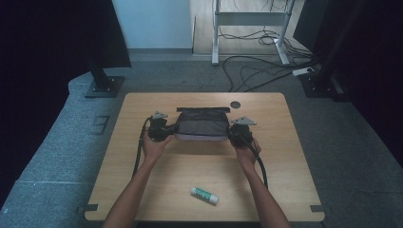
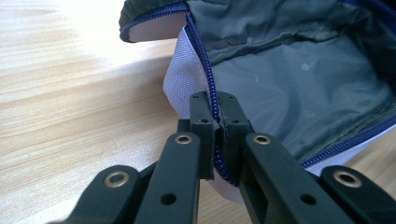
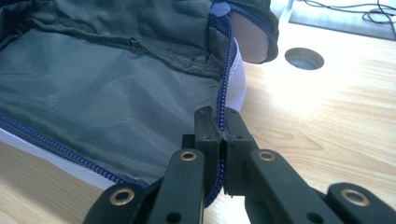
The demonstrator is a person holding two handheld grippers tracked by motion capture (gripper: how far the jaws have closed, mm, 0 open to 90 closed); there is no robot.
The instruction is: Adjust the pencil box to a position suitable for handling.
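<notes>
A grey pouch (image 1: 201, 124) is lying open near the middle of the wooden table (image 1: 142, 190), a little toward the far edge, with the person's two hands reaching in from the near side and flanking it. The left hand (image 1: 153, 148) is holding the left gripper (image 1: 167, 130) against the pouch's left end, and the right hand (image 1: 247, 153) is holding the right gripper (image 1: 233, 133) against its right end. In the left gripper view, the left gripper (image 2: 215, 122) is pinching the pouch (image 2: 289, 79) at its rim, its two black jaws pressed together on the blue zipper (image 2: 208, 81) and the white fabric edge beside it. In the right gripper view, the right gripper (image 3: 220, 133) is doing the same on the opposite end, its jaws closed tight on the zipper (image 3: 227, 70) where it is running along the pouch (image 3: 102, 93) rim. Both gripper views are showing the mouth of the pouch gaping, with the grey lining and a mesh strip visible inside. A glue stick (image 1: 205, 195), white with a green label, is lying on its side near the front edge of the table, well apart from the pouch and between the person's forearms. A round hole (image 1: 235, 104) is sitting in the tabletop just beyond the pouch's right far corner, also showing in the right gripper view (image 3: 304, 58). Cables are trailing from each gripper back along the forearms.
</notes>
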